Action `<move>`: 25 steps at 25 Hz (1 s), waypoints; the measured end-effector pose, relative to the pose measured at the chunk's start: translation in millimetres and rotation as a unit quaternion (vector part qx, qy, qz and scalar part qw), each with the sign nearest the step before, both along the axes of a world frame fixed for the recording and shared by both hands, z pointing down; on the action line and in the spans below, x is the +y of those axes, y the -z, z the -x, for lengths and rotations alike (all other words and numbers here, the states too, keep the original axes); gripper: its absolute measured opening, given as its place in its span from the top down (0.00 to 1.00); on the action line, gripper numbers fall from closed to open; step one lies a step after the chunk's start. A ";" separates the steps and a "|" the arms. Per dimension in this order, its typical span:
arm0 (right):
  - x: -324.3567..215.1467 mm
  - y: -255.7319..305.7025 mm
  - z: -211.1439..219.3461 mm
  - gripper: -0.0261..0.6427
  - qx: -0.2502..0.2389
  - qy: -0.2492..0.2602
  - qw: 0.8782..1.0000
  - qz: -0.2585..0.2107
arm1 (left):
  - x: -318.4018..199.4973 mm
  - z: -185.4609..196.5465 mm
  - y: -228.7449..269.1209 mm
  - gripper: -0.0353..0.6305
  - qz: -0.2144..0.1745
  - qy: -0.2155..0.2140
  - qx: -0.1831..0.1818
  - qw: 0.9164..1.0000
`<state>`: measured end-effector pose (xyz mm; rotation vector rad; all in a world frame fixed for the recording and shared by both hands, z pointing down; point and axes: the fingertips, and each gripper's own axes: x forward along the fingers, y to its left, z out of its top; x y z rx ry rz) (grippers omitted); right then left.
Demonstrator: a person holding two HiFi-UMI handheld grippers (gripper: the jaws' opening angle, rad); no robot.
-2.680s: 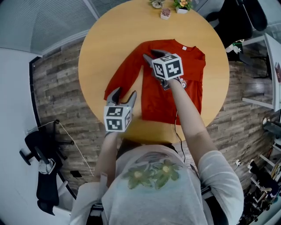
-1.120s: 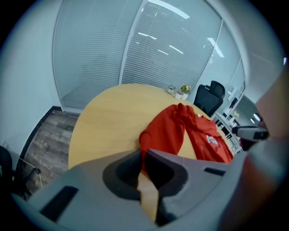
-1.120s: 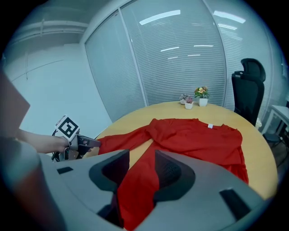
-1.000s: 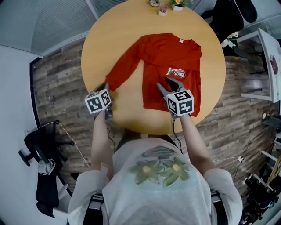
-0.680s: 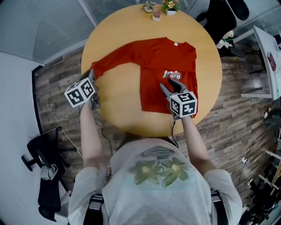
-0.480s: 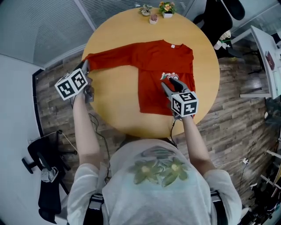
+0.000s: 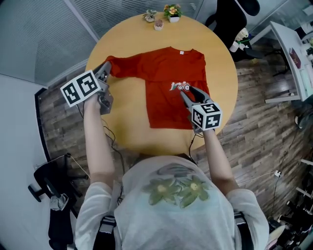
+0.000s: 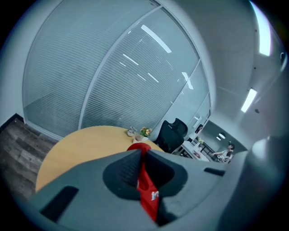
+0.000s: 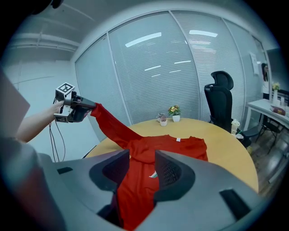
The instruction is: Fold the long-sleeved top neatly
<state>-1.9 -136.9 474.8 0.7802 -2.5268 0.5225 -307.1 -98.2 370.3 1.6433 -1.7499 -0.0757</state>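
A red long-sleeved top (image 7: pixel 171 83) lies front up on the round wooden table (image 7: pixel 127 127), collar at the far side. Its left sleeve (image 7: pixel 124 68) stretches sideways and rises off the table to my left gripper (image 7: pixel 105 70), which is shut on the cuff. In the left gripper view, red fabric (image 8: pixel 146 189) is pinched between the closed jaws of the left gripper (image 8: pixel 141 169). My right gripper (image 7: pixel 187 93) stands open over the top's body beside the small print, with nothing between its jaws. The right gripper view shows the raised sleeve (image 9: pixel 113 126) and the left gripper (image 9: pixel 88 107).
Small potted plants (image 7: pixel 171 10) stand at the table's far edge. A black office chair (image 7: pixel 230 19) is behind the table at the right. Glass walls with blinds (image 9: pixel 153 81) enclose the room. Wooden floor surrounds the table.
My left gripper took the cuff, lifted it and drew the sleeve from a diagonal lie out to the left. The right gripper pulled back from the chest to the lower body.
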 end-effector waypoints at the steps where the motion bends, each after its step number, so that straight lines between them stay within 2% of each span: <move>1: -2.0 0.2 -5.7 0.68 -0.001 -0.004 1.000 -0.001 | -6.4 -11.3 2.9 0.91 -0.006 -0.007 0.011 1.000; 5: -10.2 0.2 -27.6 0.68 -0.005 -0.019 1.000 -0.001 | -34.8 -58.6 13.5 0.91 -0.024 -0.035 0.041 0.998; 14: -41.9 0.9 -74.8 0.68 -0.015 -0.045 0.999 0.003 | -111.2 -180.0 19.8 0.91 -0.032 -0.108 0.071 0.991; 20: -67.5 -7.6 -106.6 0.68 -0.020 -0.058 0.998 0.014 | -155.8 -254.7 2.8 0.91 -0.017 -0.155 0.083 0.984; 25: -85.6 -14.6 -132.5 0.68 -0.024 -0.064 0.997 0.023 | -185.5 -303.1 -20.2 0.91 0.004 -0.173 0.080 0.982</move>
